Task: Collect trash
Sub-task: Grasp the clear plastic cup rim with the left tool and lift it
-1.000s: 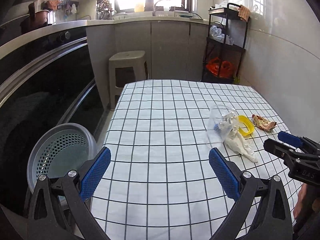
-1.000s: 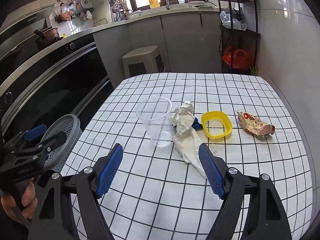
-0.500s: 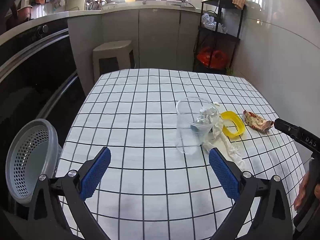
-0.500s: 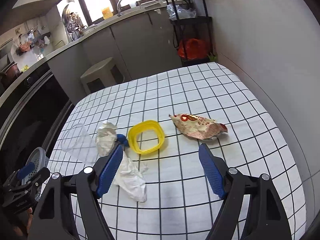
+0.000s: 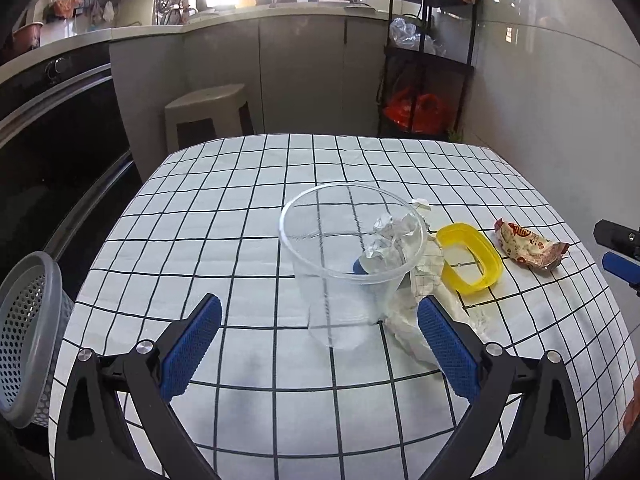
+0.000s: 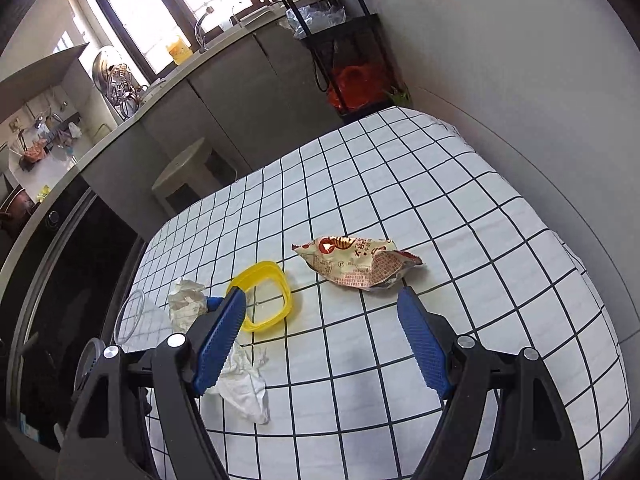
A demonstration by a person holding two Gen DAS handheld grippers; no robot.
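The left claw (image 5: pixel 318 310) was spread wide and held nothing, poised low over the desk (image 5: pixel 240 216) with its checked cloth. A clear plastic cup (image 5: pixel 350 256) stood upright directly ahead of it, lying between the lines of the two blue pads but not touched by either. Crumpled white paper (image 5: pixel 416 320) lay against the cup's right side, and a small blue item showed through the cup wall, too obscured to identify. A yellow ring-shaped lid (image 5: pixel 468 264) lay flat just beside the paper, and a torn snack wrapper (image 5: pixel 528 248) lay further right, apart from the lid. A grey perforated basket (image 5: pixel 28 336) stood off the desk's left edge.

The right claw (image 6: pixel 322 304) was likewise wide apart and empty. It hung above the desk between the yellow lid (image 6: pixel 260 300) and the snack wrapper (image 6: pixel 356 264): its left pad overlapped the lid's edge in view, its right pad sat just short of the wrapper. Contact could not be confirmed for either.
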